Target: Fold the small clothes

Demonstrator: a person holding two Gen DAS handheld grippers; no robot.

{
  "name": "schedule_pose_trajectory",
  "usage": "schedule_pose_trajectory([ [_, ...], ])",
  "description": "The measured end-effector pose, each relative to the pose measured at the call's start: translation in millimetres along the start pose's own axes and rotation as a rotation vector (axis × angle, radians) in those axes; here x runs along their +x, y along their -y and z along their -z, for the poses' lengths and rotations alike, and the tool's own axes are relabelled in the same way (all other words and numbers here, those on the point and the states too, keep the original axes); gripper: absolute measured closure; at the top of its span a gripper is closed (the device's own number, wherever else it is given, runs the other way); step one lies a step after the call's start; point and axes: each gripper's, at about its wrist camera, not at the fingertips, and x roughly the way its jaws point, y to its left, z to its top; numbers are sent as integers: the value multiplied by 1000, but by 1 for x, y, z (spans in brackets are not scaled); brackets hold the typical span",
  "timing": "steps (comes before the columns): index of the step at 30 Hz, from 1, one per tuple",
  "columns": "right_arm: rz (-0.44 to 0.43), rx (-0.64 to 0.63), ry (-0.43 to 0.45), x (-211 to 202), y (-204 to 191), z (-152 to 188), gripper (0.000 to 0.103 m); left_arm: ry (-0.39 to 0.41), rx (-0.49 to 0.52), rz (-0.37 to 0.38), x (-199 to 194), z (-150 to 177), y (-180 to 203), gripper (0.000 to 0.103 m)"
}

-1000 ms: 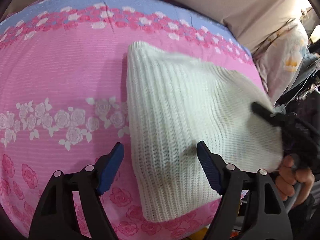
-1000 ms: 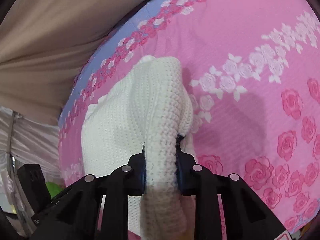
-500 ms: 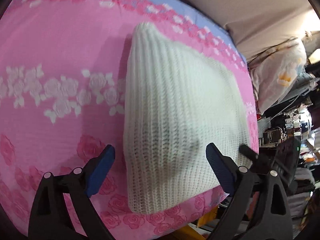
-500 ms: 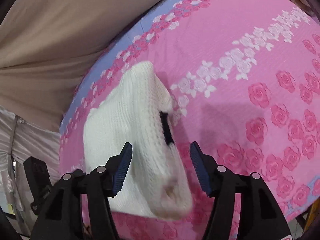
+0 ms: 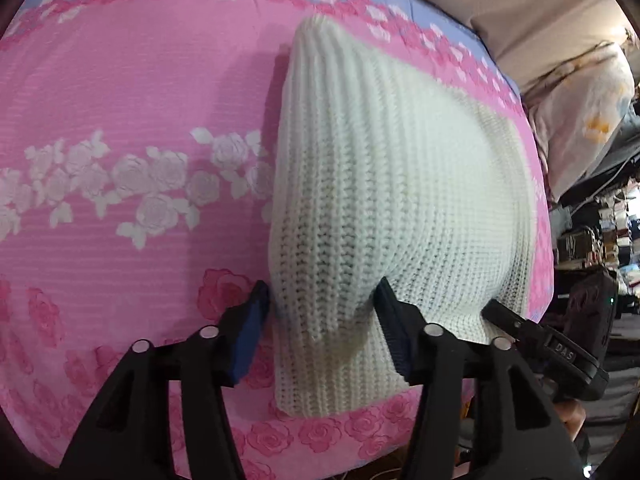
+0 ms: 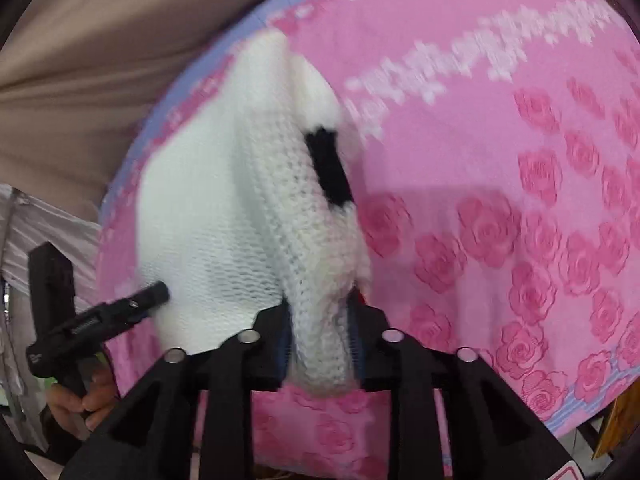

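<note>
A white knitted garment [image 5: 392, 200] lies folded on the pink rose-patterned bedspread [image 5: 120, 120]. My left gripper [image 5: 324, 320] has its blue pads closed in on the garment's near left corner, which bunches between them. In the right wrist view my right gripper [image 6: 322, 340] is shut on a near fold of the same garment [image 6: 240, 200], which carries a black patch [image 6: 328, 164]. Each gripper shows in the other's view: the right one [image 5: 552, 352] and the left one [image 6: 100, 316].
A beige wall or headboard [image 6: 100, 40] runs behind the bed. A floral pillow [image 5: 580, 112] and cluttered shelves [image 5: 592, 232] stand at the right. The bed's near edge [image 5: 320, 452] drops off just under the grippers.
Both grippers were open half a second ago and have closed on the garment's near edge. The right gripper had let go after holding it one second ago, then gripped again.
</note>
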Motion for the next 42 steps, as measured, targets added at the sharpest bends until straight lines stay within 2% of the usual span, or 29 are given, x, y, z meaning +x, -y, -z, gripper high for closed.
schedule_pose_trajectory([
  [1,-37,61,-6,-2,9,3,63,32,-6,13,-11,-1,2,38],
  [2,-64,93,1,-11,11,3,59,82,-20,34,-24,-5,3,24],
  [3,-69,96,26,-21,9,2,56,114,-30,48,-31,-9,4,14],
  [5,-62,64,75,-38,4,-7,41,148,-43,65,-33,-24,5,12],
  [6,-64,35,108,-45,1,-17,38,139,-48,56,-27,-35,6,10],
  [8,-69,26,138,-47,-1,-31,28,98,-55,29,-6,-49,6,10],
  [10,-77,32,124,-30,0,-52,26,32,-73,1,23,-57,3,10],
  [11,-75,22,93,-15,-1,-60,26,1,-83,4,35,-58,1,10],
  [12,-67,12,62,-1,-4,-65,26,-20,-97,41,44,-55,-5,13],
  [13,-63,11,26,14,-7,-70,25,-21,-108,61,46,-56,-6,18],
  [14,-86,24,-4,28,-6,-72,24,-19,-110,93,45,-58,-5,37],
  [15,-114,44,5,32,-7,-73,28,-22,-105,90,41,-60,-3,47],
  [16,-139,52,18,32,-8,-73,46,-18,-99,81,34,-62,0,52],
  [17,-156,53,9,32,-12,-75,54,-13,-85,76,27,-64,5,59],
  [19,-124,27,27,24,-26,-76,64,14,-39,62,5,-68,16,63],
  [21,-101,-35,57,12,-45,-79,68,48,0,37,-22,-73,24,63],
  [25,-135,-117,127,-19,-86,-86,72,101,50,0,-64,-80,25,60],
  [27,-148,-132,140,-22,-95,-86,71,100,69,-46,-61,-82,17,58],
  [29,-139,-131,124,-9,-96,-87,70,61,73,-108,-39,-81,8,57],
  [31,-83,-138,71,18,-92,-85,71,29,61,-187,-18,-77,-4,58],
  [32,-49,-146,46,32,-94,-84,69,35,61,-226,-10,-76,-7,55],
  [33,-7,-154,18,46,-91,-82,65,51,58,-229,-7,-74,-13,53],
  [36,-35,-119,47,45,-84,-81,53,57,27,-210,-7,-75,-20,49],
  [37,-24,-113,49,45,-83,-83,45,56,31,-212,-7,-76,-20,48],
  [38,-14,-115,53,44,-83,-84,41,56,37,-219,-6,-77,-18,45],
  [40,-6,-123,48,45,-84,-86,38,55,44,-222,-5,-77,-19,41],
  [42,-30,-99,27,51,-82,-90,35,46,42,-215,-3,-76,-17,33],
])
